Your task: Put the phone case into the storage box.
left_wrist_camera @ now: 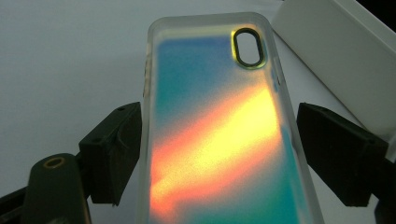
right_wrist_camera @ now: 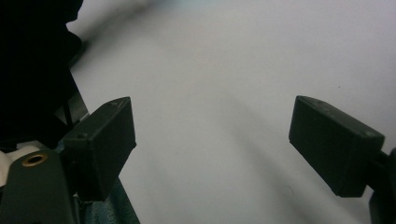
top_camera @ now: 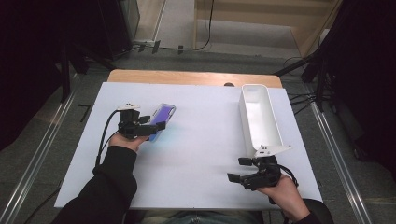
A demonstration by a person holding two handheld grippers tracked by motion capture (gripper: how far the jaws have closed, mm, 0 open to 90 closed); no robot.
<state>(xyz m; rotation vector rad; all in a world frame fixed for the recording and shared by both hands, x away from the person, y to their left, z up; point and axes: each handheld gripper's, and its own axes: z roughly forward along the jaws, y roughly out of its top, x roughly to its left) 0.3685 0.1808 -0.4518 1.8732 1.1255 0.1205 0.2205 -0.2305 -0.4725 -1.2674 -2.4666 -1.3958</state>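
Nearest to me, my right gripper (top_camera: 239,170) sits at the near right corner of the white table (top_camera: 196,158), jaws spread wide with nothing but bare tabletop between them in the right gripper view; the hand (top_camera: 282,189) lies low, jaws pointing left across the board. Farther in on the left, my left gripper (top_camera: 158,125) has the phone case (left_wrist_camera: 219,135) between its jaws, long axis running away from me. In the left gripper view the left pad looks to sit against the case's frosted edge, while a thin gap seems to remain at the right pad, so I judge it bracketed rather than firmly clamped. The case lies left of centre on the table, well apart from the white bin (top_camera: 259,116) at the far right. I expect it to be very light, a thin flexible shell with a glossy iridescent back: slippery on the flat face and prone to bowing if squeezed hard. The sensible hold is across the two long side rails, near mid-length and below the camera cutout (left_wrist_camera: 247,47), with modest pressure. My left forearm (top_camera: 114,182) comes in from the near left, wrist roughly level, jaws pointing forward and to the right along the case.
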